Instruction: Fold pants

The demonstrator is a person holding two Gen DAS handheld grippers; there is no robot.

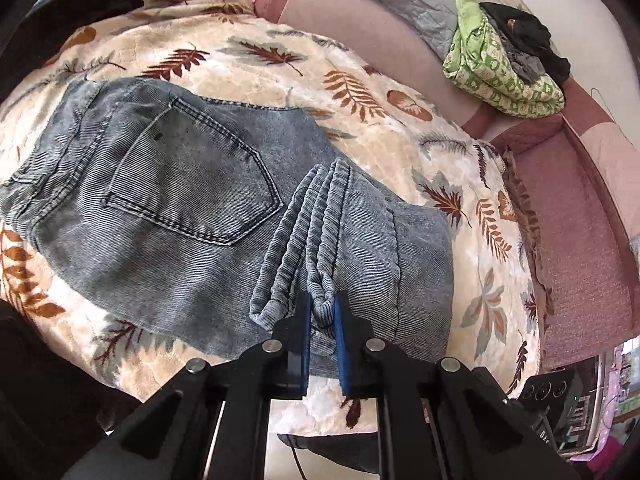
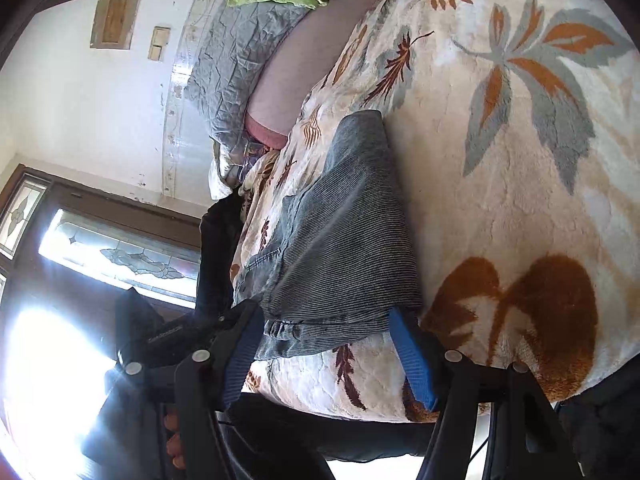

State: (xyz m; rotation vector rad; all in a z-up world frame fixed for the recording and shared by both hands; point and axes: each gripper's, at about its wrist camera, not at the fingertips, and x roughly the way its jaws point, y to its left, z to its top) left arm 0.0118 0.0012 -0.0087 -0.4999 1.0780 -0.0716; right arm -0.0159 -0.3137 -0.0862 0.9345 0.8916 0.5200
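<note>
- Pants (image 1: 168, 200) of grey-blue denim fill the left and centre of the left wrist view, folded on a leaf-patterned blanket (image 1: 400, 120) over the bed, back pocket (image 1: 192, 184) up
- Left claw (image 1: 322, 312) at lower centre is clamped on the stacked hem folds (image 1: 304, 240) of the pants, blue pads pinching the cloth
- Green patterned cloth (image 1: 500, 76) lies at upper right on a pink sofa (image 1: 580, 240)
- In the right wrist view the pants (image 2: 340, 240) run up the centre; the right claw (image 2: 324, 332) stands open, its blue pads (image 2: 416, 364) either side of the near edge, not pressing it
</note>
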